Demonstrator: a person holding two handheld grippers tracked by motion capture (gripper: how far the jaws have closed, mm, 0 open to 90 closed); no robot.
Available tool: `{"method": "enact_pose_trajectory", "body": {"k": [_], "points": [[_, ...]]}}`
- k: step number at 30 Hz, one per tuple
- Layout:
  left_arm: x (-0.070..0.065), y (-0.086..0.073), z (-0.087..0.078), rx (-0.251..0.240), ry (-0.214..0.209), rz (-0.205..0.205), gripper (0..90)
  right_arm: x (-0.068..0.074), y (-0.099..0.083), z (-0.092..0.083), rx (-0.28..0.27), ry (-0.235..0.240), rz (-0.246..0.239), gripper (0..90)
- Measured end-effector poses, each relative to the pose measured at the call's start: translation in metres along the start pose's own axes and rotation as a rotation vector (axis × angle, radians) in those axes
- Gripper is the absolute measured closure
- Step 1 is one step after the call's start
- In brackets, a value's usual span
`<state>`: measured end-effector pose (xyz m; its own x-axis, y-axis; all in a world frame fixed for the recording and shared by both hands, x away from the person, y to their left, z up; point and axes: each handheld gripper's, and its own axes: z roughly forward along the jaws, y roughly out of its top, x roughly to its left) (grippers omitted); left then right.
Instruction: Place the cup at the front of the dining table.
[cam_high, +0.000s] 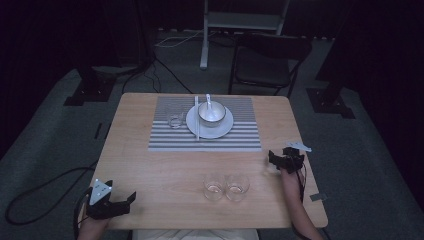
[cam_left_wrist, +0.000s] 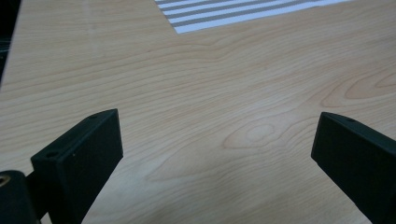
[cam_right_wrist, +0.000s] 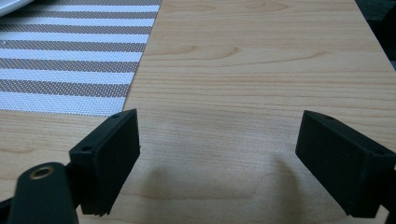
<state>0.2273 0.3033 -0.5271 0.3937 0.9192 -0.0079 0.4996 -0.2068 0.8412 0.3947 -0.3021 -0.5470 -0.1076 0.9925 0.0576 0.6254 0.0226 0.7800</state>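
Two clear empty glasses (cam_high: 225, 187) touching | left gripper (cam_high: 127, 201) wide | right gripper (cam_high: 271, 159) wide

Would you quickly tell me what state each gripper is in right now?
Left gripper: open, holding nothing, over bare table.
Right gripper: open, holding nothing, beside the striped placemat.

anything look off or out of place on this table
Nothing is spilled or tipped. The one oddity: two glasses stand near the table's front edge, away from the striped mat that holds the third glass, plate and bowl. Both grippers are open, holding nothing.
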Motion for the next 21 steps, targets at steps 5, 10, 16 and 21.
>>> {"method": "enact_pose_trajectory", "body": {"k": [5,10,16,21], "points": [[0.004,-0.007,-0.007,0.006,0.016,0.001,2.6,0.0,0.0,0.0,-0.001,0.002,0.003,13.1],[0.01,-0.011,-0.013,-0.007,0.018,-0.008,2.6,0.0,0.0,0.0,-0.001,0.003,0.003,13.1],[0.013,-0.014,-0.017,0.005,0.034,-0.003,2.6,-0.001,0.0,0.0,-0.002,0.006,0.006,13.1],[0.021,-0.02,-0.022,0.022,0.039,-0.034,2.6,-0.001,0.0,0.0,-0.002,0.006,0.008,13.1]]}}
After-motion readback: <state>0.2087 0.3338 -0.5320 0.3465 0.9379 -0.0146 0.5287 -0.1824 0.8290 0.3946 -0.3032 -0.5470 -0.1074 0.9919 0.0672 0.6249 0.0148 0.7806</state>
